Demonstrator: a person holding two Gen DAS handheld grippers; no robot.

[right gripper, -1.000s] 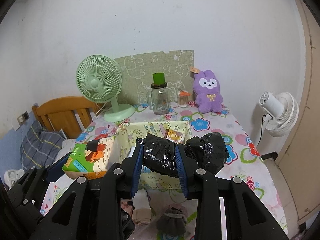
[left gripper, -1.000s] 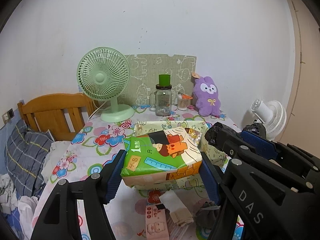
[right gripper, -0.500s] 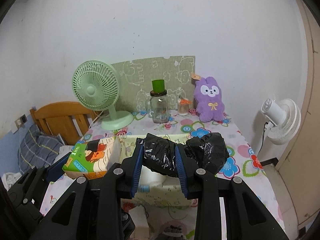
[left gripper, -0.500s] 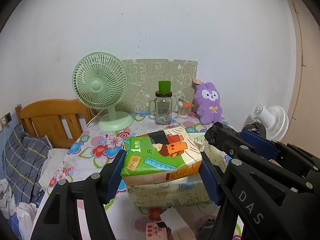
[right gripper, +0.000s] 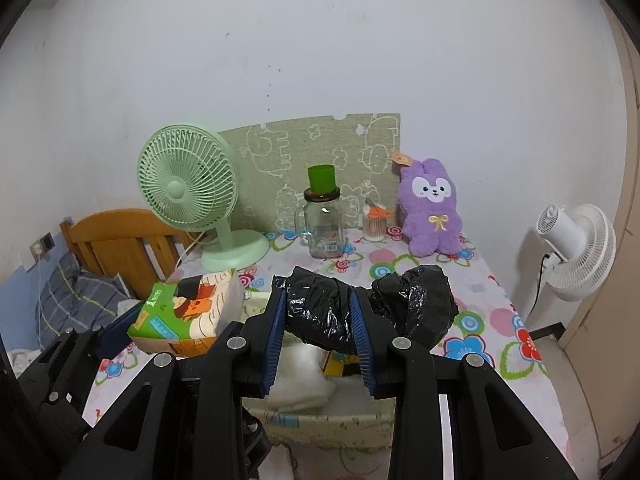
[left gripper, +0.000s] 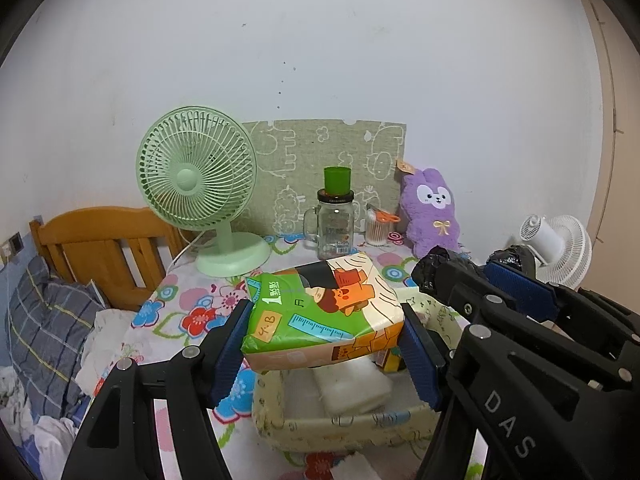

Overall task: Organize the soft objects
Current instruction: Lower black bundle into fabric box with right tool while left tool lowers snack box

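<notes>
Left wrist view: the left gripper [left gripper: 326, 344] has its jaws squeezed on the colourful soft tissue pack [left gripper: 320, 312], held up over the pale printed fabric box [left gripper: 340, 426] on the flowery surface [left gripper: 192, 312], likely so it can drop inside. The right gripper [right gripper: 318, 336] pinches a crinkly black plastic bag bundle [right gripper: 368, 308] above the same box.

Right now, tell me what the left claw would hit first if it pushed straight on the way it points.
Depth is unclear, but probably the clear glass mug jar with the green cup on its lid, straight beyond the green-and-orange tissue pack held by the left claw.
</notes>
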